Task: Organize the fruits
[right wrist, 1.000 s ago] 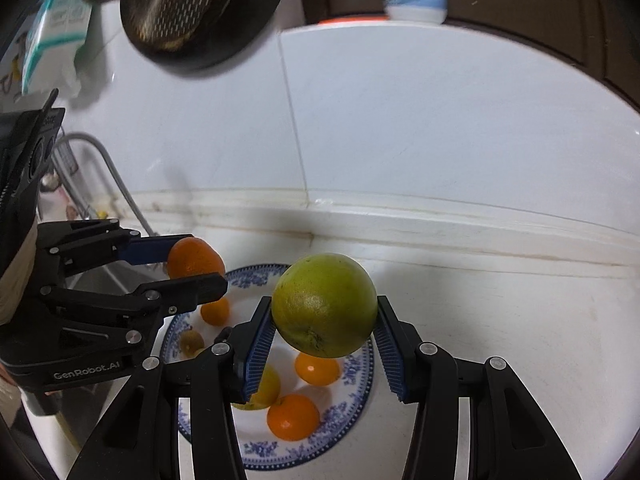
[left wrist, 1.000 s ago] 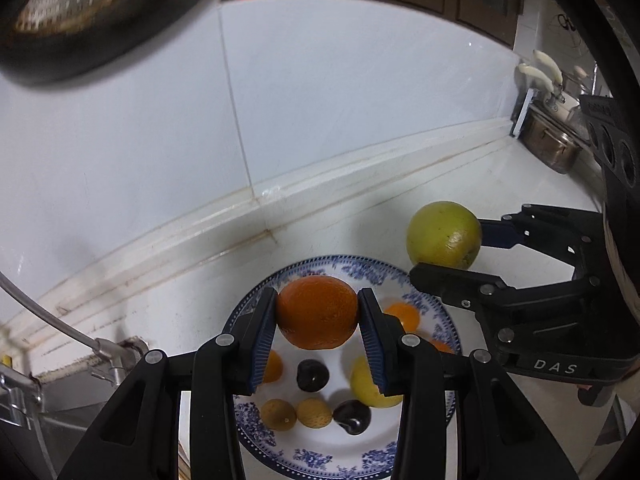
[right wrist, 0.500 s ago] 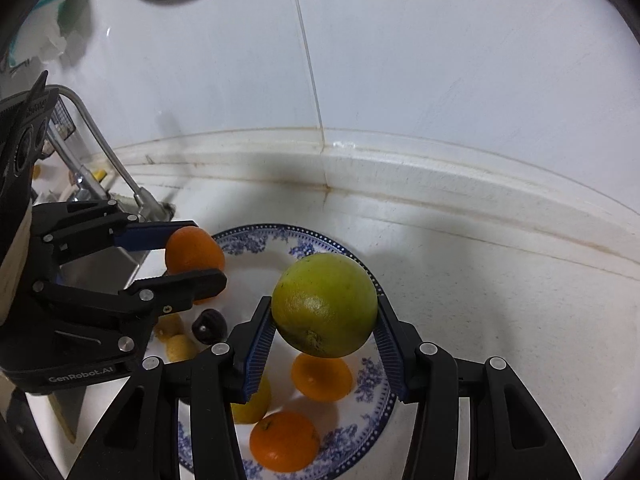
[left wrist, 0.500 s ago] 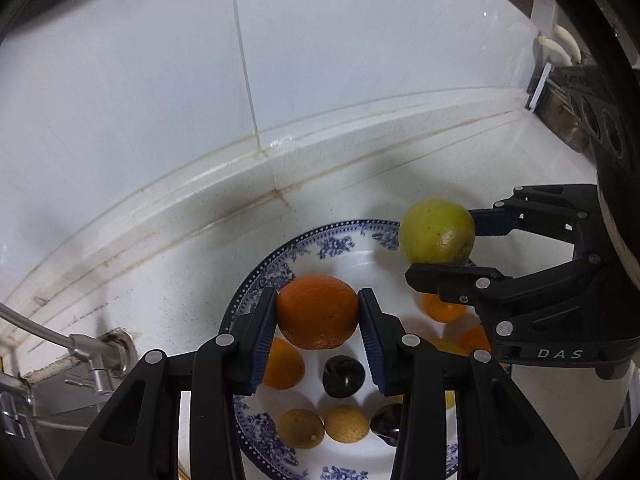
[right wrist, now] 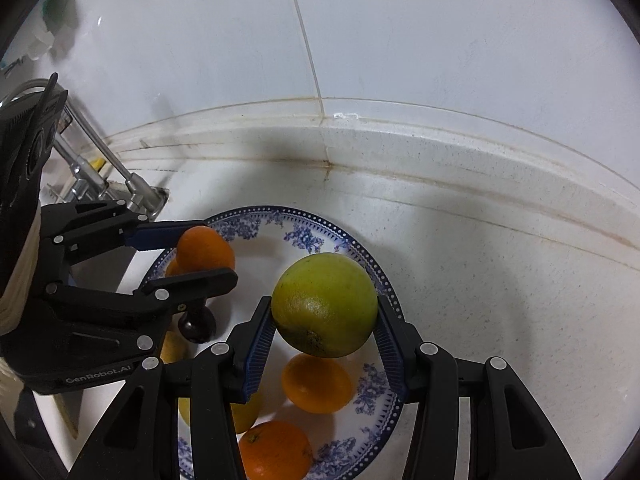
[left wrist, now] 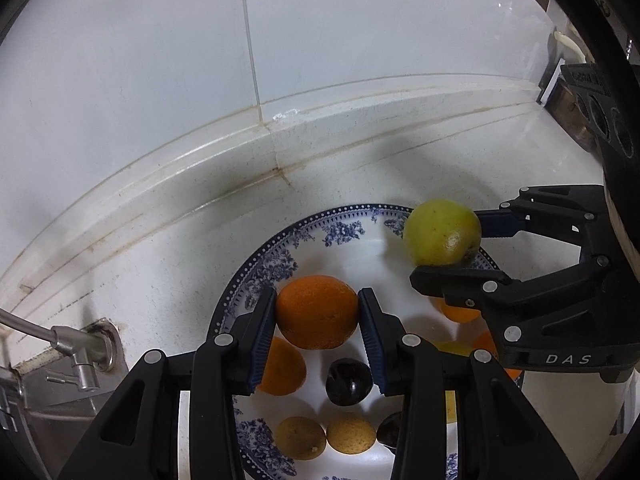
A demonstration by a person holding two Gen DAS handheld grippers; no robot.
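My left gripper (left wrist: 318, 330) is shut on an orange (left wrist: 317, 312) and holds it low over the left part of a blue-and-white plate (left wrist: 272, 264). My right gripper (right wrist: 325, 336) is shut on a large green-yellow citrus (right wrist: 325, 304) above the same plate (right wrist: 360, 256). On the plate lie several small oranges (right wrist: 318, 388), dark plums (left wrist: 347, 376) and small yellowish fruits (left wrist: 351, 434). In the left wrist view the right gripper (left wrist: 448, 248) holds the green citrus (left wrist: 440, 232) over the plate's far right rim. In the right wrist view the left gripper (right wrist: 200, 252) holds the orange (right wrist: 205, 252).
The plate stands on a white counter (right wrist: 500, 300) close to a tiled back wall (left wrist: 360, 40). A metal tap (left wrist: 76, 348) and a sink edge are at the left. A steel pot (left wrist: 568, 100) stands far right on the counter.
Both grippers have come down and forward toward the plate, each still holding its fruit. The plate now fills more of both views.
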